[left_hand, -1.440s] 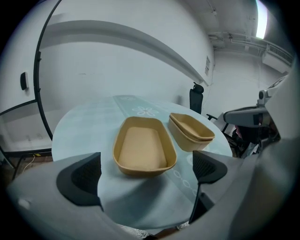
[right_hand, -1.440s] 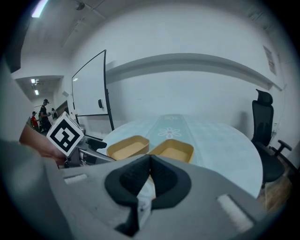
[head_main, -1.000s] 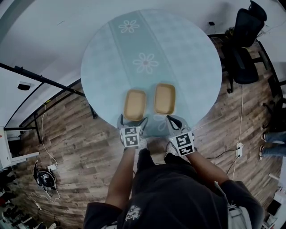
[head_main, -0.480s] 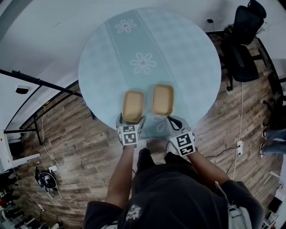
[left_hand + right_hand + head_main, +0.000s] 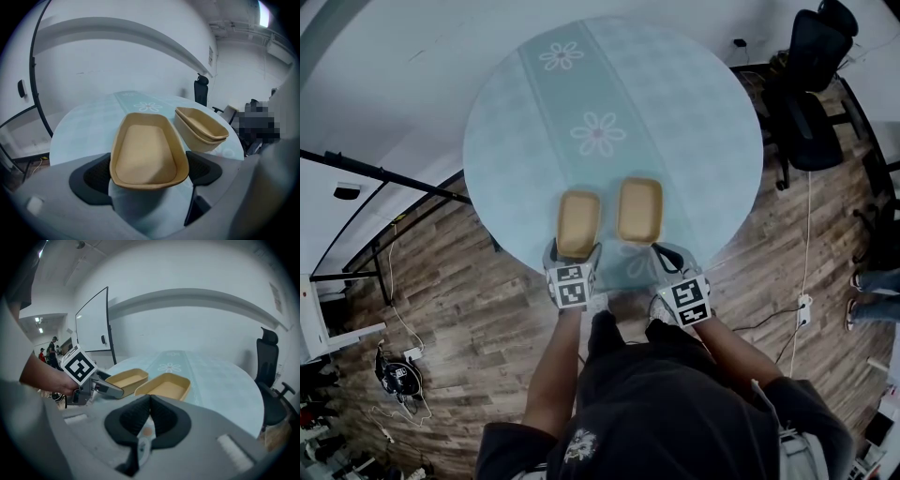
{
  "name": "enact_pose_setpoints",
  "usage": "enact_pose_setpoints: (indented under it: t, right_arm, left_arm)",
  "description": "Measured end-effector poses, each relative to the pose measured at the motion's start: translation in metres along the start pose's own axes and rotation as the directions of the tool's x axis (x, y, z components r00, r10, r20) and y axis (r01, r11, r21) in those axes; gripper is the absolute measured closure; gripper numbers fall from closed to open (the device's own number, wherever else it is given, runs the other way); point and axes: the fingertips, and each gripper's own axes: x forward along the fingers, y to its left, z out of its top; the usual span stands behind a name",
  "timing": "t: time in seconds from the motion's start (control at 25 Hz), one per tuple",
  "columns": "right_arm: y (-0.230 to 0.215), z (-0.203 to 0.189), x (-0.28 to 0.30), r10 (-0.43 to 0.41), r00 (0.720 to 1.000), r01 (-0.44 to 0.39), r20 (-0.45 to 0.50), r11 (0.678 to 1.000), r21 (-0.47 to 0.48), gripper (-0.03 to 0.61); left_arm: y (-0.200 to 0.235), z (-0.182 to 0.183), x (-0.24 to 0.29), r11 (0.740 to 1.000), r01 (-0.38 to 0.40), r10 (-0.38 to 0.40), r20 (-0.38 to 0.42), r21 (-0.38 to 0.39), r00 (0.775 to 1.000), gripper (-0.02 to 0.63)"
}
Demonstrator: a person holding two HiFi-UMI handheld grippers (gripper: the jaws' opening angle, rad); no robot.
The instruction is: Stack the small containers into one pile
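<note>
Against the head view of a second ago, the near end of the shallow tan rectangular container (image 5: 578,223) sits a little deeper inside my left gripper (image 5: 574,250). Its jaws have just been closing in. They are still apart, one pad on each side of the container's near end, just beside its side walls, and I see no squeeze on them. The container rests on the round table with the pale teal flowered cloth (image 5: 694,112), near the edge closest to me. My right gripper (image 5: 149,403) has kept its place at that edge, its jaws pressed together with nothing between them.

From the head view, the second tan container (image 5: 639,209) beside the first looks like one piece, the two apart with a strip of cloth between. My left gripper view tells more: it has a double rim, one shell nested in another, and it stands to the right of the single container and further out on the table. My right gripper view shows both containers ahead of the shut jaws, plus the hand (image 5: 44,380) that carries my left gripper. It also takes in a whiteboard on a stand (image 5: 93,322) by the wall. The head view alone shows the wood-plank floor (image 5: 441,272) and the black office chair (image 5: 811,103) from above
</note>
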Motion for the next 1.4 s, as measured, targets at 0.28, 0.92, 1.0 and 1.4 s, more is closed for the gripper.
enact_pose_setpoints:
  t: [0.28,0.92,1.0,1.4]
  right_arm:
    - [-0.003,-0.002,-0.003,0.0,1.0,0.0,0.012,1.0,0.003,0.577]
    - [-0.022,-0.003,-0.034,-0.012,0.998,0.012,0.064,1.0,0.005,0.577]
    - [-0.027,-0.004,-0.04,-0.017,0.997,0.017,0.072,1.0,0.009,0.577]
    - [-0.06,-0.016,-0.068,-0.046,0.995,0.043,0.091,0.998,0.035,0.577]
  left_arm:
    - [-0.005,0.019,-0.01,1.0,-0.014,0.015,0.061,-0.012,0.998,0.126]
    - [-0.057,0.069,-0.039,0.997,0.018,-0.006,0.162,-0.071,0.987,0.126]
    - [-0.069,0.075,-0.039,0.998,0.026,-0.015,0.167,-0.062,0.986,0.126]
    - [-0.128,0.082,-0.025,0.998,0.051,-0.044,0.148,-0.044,0.988,0.126]
